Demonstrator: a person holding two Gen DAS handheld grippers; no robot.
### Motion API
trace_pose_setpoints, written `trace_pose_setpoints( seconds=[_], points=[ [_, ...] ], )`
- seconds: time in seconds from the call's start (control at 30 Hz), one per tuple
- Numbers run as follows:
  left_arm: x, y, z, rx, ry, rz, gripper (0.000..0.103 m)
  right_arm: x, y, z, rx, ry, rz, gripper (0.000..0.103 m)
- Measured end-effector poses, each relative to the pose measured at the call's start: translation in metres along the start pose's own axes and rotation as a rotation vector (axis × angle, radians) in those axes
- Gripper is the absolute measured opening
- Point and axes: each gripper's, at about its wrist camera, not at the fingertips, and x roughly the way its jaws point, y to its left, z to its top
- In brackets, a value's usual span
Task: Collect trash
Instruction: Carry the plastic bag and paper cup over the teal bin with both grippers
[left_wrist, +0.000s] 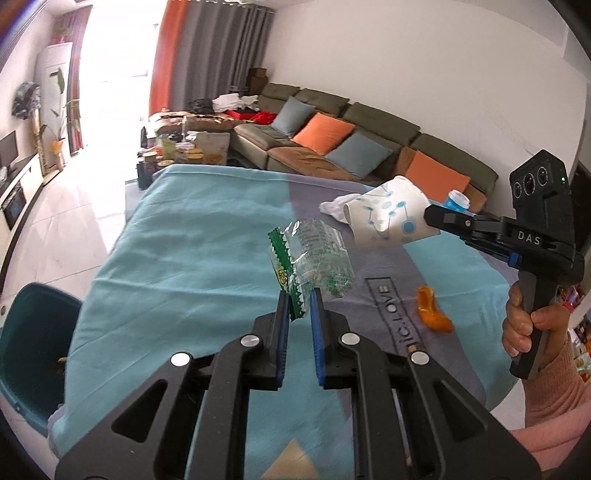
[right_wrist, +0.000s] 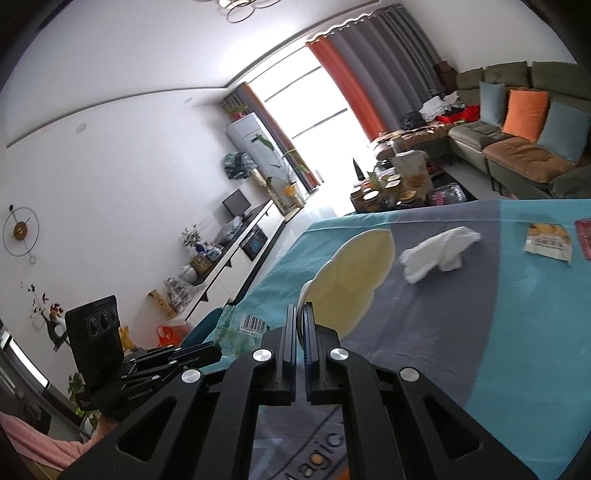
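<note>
My left gripper (left_wrist: 300, 295) is shut on a clear plastic wrapper with green print (left_wrist: 314, 258) and holds it above the teal and grey cloth on the table (left_wrist: 184, 240). My right gripper (right_wrist: 301, 310) is shut on the rim of a crushed white paper cup with blue dots (left_wrist: 388, 218); the cup's cream inside (right_wrist: 351, 273) faces the right wrist camera. The right gripper (left_wrist: 436, 216) also shows at the right of the left wrist view. The left gripper (right_wrist: 207, 350) and the wrapper (right_wrist: 240, 328) show at the lower left of the right wrist view.
On the cloth lie an orange peel (left_wrist: 434, 310), a crumpled white tissue (right_wrist: 439, 253), a yellow snack packet (right_wrist: 548, 242) and a red packet (right_wrist: 583, 236). A dark teal bin (left_wrist: 33, 350) stands left of the table. A sofa (left_wrist: 332, 147) and a cluttered coffee table (right_wrist: 399, 184) lie beyond.
</note>
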Motion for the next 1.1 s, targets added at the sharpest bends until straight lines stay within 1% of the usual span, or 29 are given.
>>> trace_pose_setpoints(
  seconds=[0.43, 1.1],
  points=[
    [-0.044, 0.036, -0.016, -0.079, -0.037, 0.091, 0.012, 0.048, 0.039, -0.003, -0.047, 0.08, 0.104, 0.002],
    [-0.094, 0.092, -0.029, -0.187, -0.092, 0.224, 0.012, 0.117, 0.089, -0.006, -0.105, 0.182, 0.22, 0.002]
  ],
)
